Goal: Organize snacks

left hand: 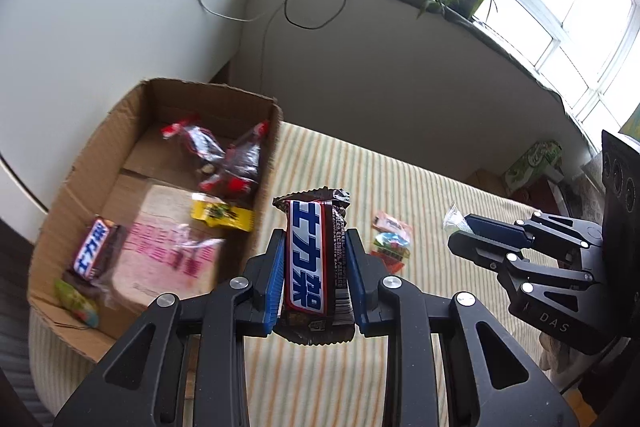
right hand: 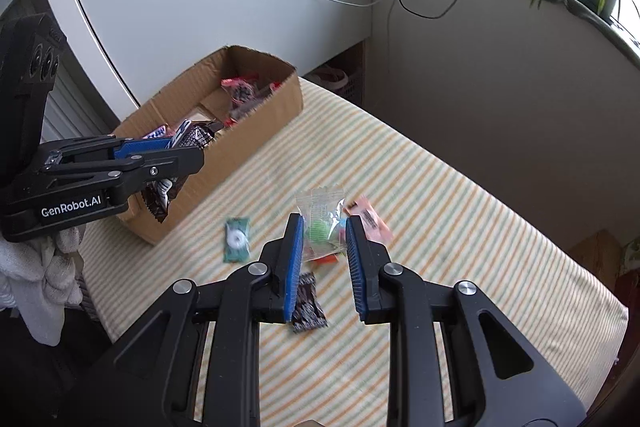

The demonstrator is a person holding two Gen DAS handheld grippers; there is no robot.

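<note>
Sitting at the left on the striped cloth (left hand: 420, 187), the cardboard box (left hand: 132, 115) already contains red-ended clear packets (left hand: 224, 155), a yellow packet (left hand: 222, 215), a brown bar (left hand: 94, 251) and a green sweet (left hand: 76, 303). Just beside its near wall, the left gripper (left hand: 314, 233) is clenched on a chocolate bar (left hand: 310, 267), held upright above the cloth. Further right lie loose sweets (left hand: 392, 239); the right gripper (right hand: 322, 221) pinches a clear packet (right hand: 320, 205).

Left tool (left hand: 314, 247): black angular linkage arms, silver round pivot screws, blue ribbed pads (left hand: 273, 279); white "GenRobot.AI" lettering on its housing. Right tool (right hand: 322, 247): identical build, "DAS" lettering. White knitted glove (right hand: 44, 267) beneath left housing.
</note>
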